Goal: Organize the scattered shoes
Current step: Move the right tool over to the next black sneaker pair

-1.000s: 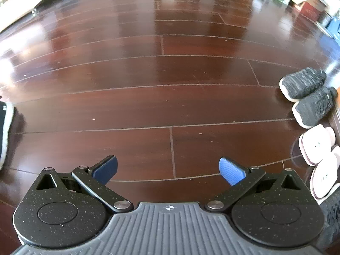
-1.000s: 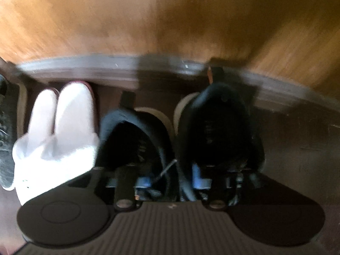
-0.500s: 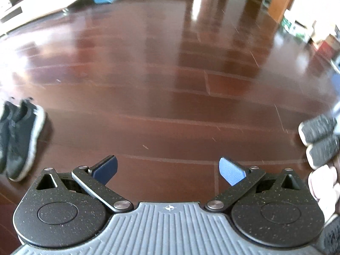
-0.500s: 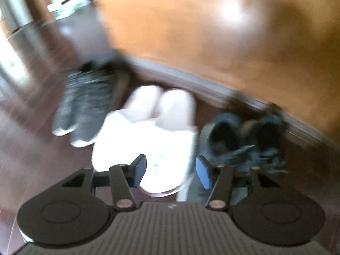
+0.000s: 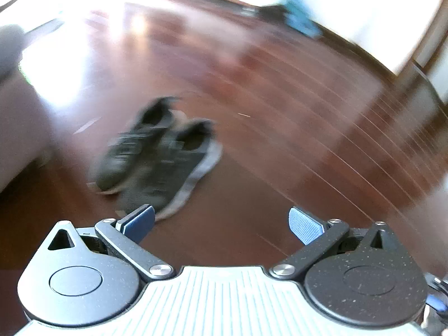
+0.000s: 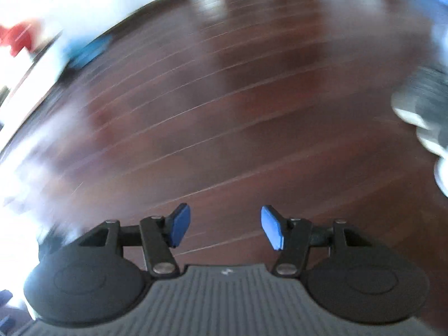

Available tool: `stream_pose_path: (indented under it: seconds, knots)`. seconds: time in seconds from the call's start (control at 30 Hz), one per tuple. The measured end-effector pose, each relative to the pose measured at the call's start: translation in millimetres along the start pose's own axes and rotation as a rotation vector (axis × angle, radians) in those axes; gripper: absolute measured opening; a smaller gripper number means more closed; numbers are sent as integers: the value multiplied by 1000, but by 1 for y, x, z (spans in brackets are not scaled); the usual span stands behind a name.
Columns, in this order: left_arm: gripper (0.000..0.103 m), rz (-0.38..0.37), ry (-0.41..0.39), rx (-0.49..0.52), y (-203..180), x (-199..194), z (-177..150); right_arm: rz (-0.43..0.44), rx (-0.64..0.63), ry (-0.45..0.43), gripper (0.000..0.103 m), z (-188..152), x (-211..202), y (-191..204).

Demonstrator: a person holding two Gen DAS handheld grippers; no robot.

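Note:
A pair of dark sneakers [image 5: 156, 154] with pale soles lies side by side on the dark wood floor, blurred by motion, in the left wrist view. My left gripper [image 5: 221, 222] is open and holds nothing; the shoes lie just ahead of its left finger. In the right wrist view my right gripper [image 6: 225, 229] is open over bare floor with nothing between its fingers. At that view's right edge I see blurred grey shoes [image 6: 422, 106] with white soles.
A pale piece of furniture [image 5: 19, 117] stands at the left of the left wrist view. A blue object [image 5: 299, 22] lies by the far white wall. In the right wrist view, a blue item [image 6: 89, 53] and a red one [image 6: 16, 36] sit at the far left.
Both views have swung left. The dark sneakers moved from the left edge to ahead of my left gripper. My right gripper has left the row of shoes by the wall and now faces open floor.

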State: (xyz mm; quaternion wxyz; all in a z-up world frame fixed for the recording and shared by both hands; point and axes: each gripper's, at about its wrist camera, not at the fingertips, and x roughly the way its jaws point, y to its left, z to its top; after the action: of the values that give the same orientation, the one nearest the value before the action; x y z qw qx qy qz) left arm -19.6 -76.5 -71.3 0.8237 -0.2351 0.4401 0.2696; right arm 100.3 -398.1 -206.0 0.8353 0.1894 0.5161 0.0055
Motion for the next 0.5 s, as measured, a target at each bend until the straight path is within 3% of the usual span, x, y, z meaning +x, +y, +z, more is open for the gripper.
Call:
stream_pose_path:
  seconds: [0.17,0.3,0.43,0.5]
  knots:
    - [103,91,-3,-96,65,0,23,193,-212,136,60,-25,70,156]
    - [103,166,32,-110,114,8,39,340,-376,242,60,-46,124,278]
    - [103,225,69,-122,165,17,53,350,-434,311,60,-73,161,343]
    - [103,242,71,-127,179,17,57,338,-465,330,67,-84,181,369]
